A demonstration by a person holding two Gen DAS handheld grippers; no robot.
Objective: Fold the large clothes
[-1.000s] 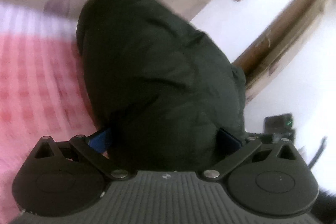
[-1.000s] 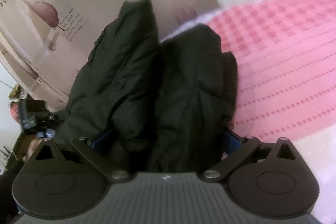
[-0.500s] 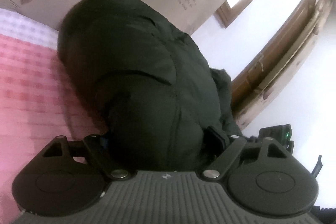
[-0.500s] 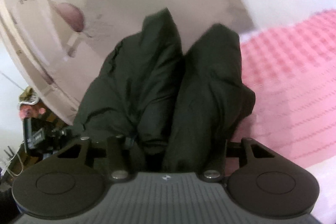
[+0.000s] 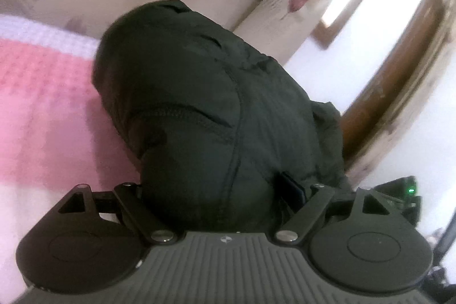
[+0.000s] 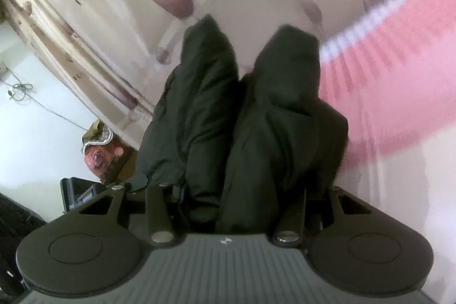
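Your left gripper (image 5: 219, 190): jaws clenched on dark padded jacket (image 5: 199, 110), bulk lifted above pink bedspread (image 5: 42, 104) near its white far edge. Your right gripper (image 6: 228, 198): jaws clenched on same jacket (image 6: 256, 118), two folds. Beyond: leaf-print curtain (image 6: 114, 4).
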